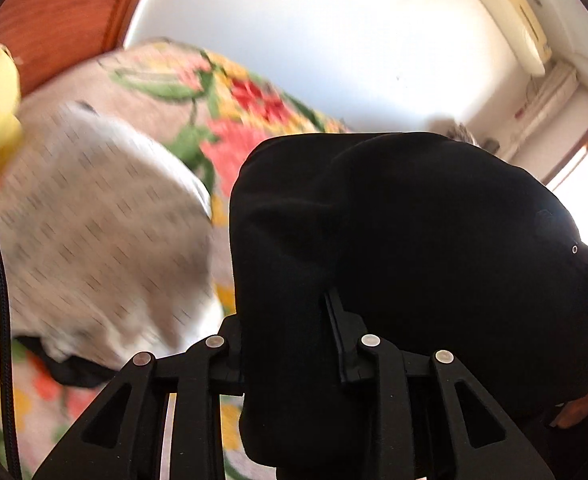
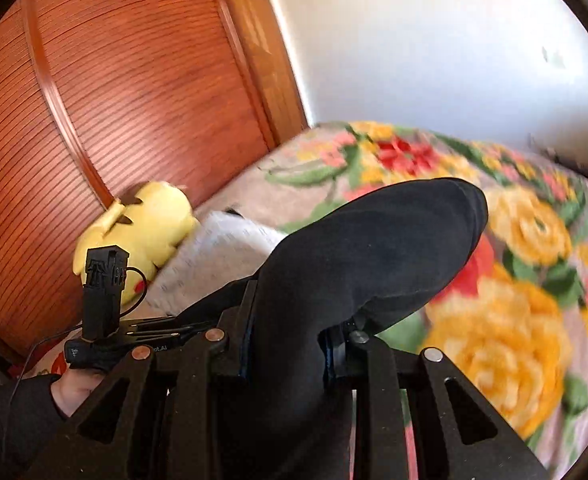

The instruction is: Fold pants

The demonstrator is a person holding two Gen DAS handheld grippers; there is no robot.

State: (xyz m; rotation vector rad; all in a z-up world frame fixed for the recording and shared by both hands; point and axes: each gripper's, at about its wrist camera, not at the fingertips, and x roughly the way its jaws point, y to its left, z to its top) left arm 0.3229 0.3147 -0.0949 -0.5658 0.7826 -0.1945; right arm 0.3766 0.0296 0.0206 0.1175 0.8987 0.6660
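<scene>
Left gripper (image 1: pixel 290 344) clamped on black pants (image 1: pixel 394 240); right gripper (image 2: pixel 294 340) clamped on same pants (image 2: pixel 354 264), fabric raised above floral bedspread (image 2: pixel 514 320); yellow plush (image 2: pixel 146 232) beside headboard (image 2: pixel 114 100)

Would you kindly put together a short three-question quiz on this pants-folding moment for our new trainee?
1. True or false: the left tongs are shut on the black pants.
2. Multiple choice: what lies beside the yellow plush toy on the floral bedspread? A) a grey-and-white patterned garment B) a red towel C) a blue pillow
3. Fill in: behind the bed stands a reddish ______ headboard.

Key
1. True; the right tongs grip the same cloth as well, and it bulges up over both.
2. A
3. wooden
</scene>
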